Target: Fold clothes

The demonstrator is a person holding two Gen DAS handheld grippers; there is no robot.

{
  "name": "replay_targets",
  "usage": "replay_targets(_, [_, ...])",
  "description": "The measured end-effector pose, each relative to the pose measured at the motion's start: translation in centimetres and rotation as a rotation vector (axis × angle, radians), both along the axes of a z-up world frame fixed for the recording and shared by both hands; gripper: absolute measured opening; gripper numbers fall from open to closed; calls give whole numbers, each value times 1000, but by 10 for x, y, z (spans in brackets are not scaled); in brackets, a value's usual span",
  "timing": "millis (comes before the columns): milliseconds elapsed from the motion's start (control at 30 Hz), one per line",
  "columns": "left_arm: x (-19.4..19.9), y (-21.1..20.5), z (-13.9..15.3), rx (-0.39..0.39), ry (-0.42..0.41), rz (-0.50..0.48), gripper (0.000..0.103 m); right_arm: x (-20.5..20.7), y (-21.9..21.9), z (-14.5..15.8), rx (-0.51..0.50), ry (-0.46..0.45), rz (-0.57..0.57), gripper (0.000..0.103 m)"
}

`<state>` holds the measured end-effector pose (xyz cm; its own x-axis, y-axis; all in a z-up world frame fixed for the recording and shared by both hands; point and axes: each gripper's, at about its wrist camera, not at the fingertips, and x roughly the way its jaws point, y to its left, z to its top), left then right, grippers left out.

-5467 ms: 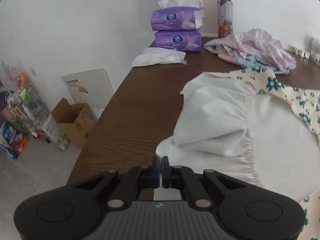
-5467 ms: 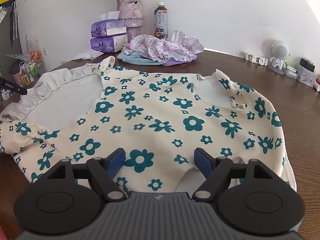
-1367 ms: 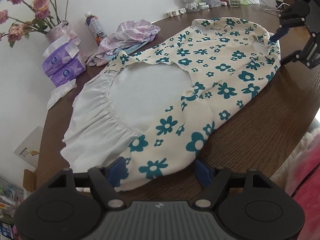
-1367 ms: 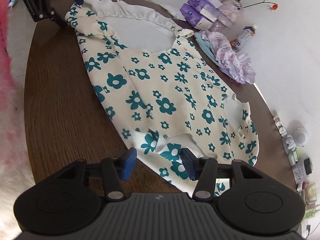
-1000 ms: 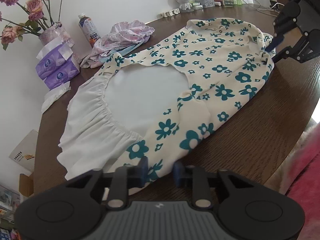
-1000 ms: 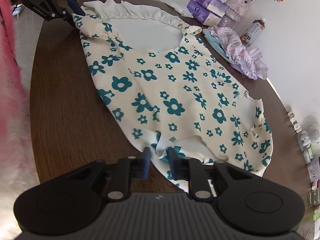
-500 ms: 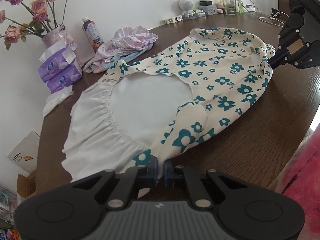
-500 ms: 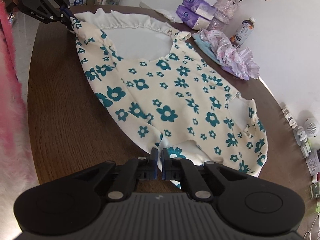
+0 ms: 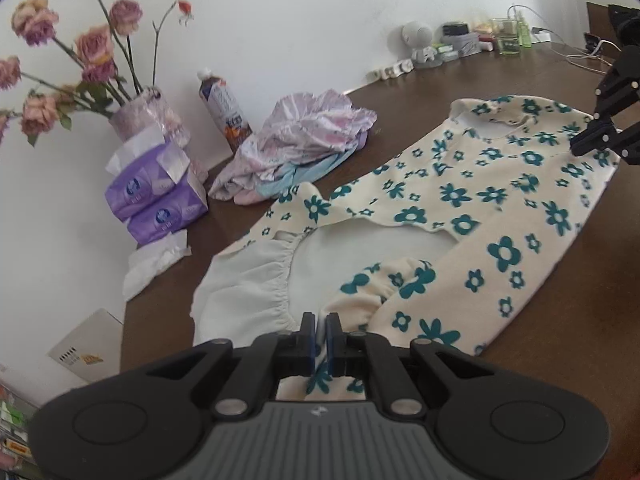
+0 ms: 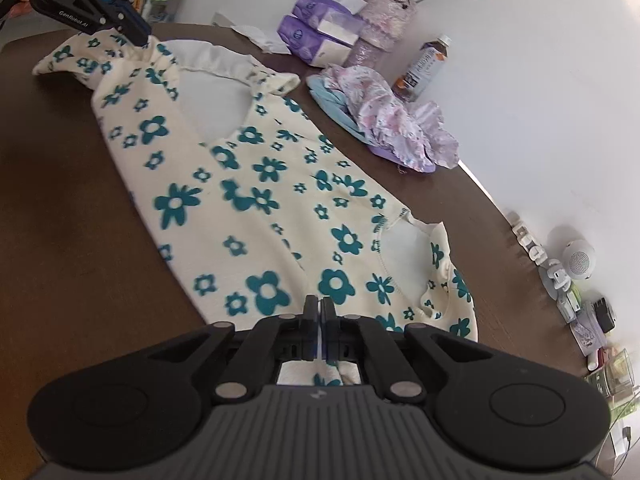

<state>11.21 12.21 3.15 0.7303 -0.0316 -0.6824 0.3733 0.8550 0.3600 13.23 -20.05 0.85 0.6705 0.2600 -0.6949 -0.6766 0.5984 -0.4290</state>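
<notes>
A cream top with teal flowers (image 9: pixel 496 200) (image 10: pixel 256 200) and a white ruffled hem (image 9: pixel 256 280) lies spread on the dark wooden table (image 10: pixel 60 240). My left gripper (image 9: pixel 319 326) is shut on the near edge of the top by its hem, with the cloth lifted and folded inward. My right gripper (image 10: pixel 320 312) is shut on the near edge of the top beside the neckline (image 10: pixel 408 248). Each gripper shows in the other's view, the right gripper (image 9: pixel 580 148) at far right and the left gripper (image 10: pixel 138 36) at top left.
A crumpled pink and lilac garment pile (image 9: pixel 304 144) (image 10: pixel 392 120) lies behind the top. Purple tissue packs (image 9: pixel 156 200), a vase of roses (image 9: pixel 136 120) and a bottle (image 9: pixel 224 108) stand by the wall. Small gadgets (image 10: pixel 572 272) line the table's far end.
Both grippers shut on the top's near edge within the last second. They have since lifted it and carried it inward over the garment, so the near side now folds toward the wall.
</notes>
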Motion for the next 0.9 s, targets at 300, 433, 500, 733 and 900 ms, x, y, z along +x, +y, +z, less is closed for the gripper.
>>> replay_targets(300, [22, 13, -26, -69, 59, 38, 4, 13, -1, -17, 55, 23, -47, 1])
replay_targets(433, [27, 17, -33, -97, 52, 59, 5, 12, -3, -19, 79, 6, -71, 1])
replay_targets(500, [29, 17, -38, -102, 43, 65, 5, 10, -3, -21, 91, -5, -85, 1])
replay_targets(733, [18, 29, -17, -208, -55, 151, 23, 3, -22, 2, 280, 15, -198, 5])
replay_targets(900, [-24, 44, 21, -426, -230, 249, 91, -16, -48, 31, 538, 45, -311, 56])
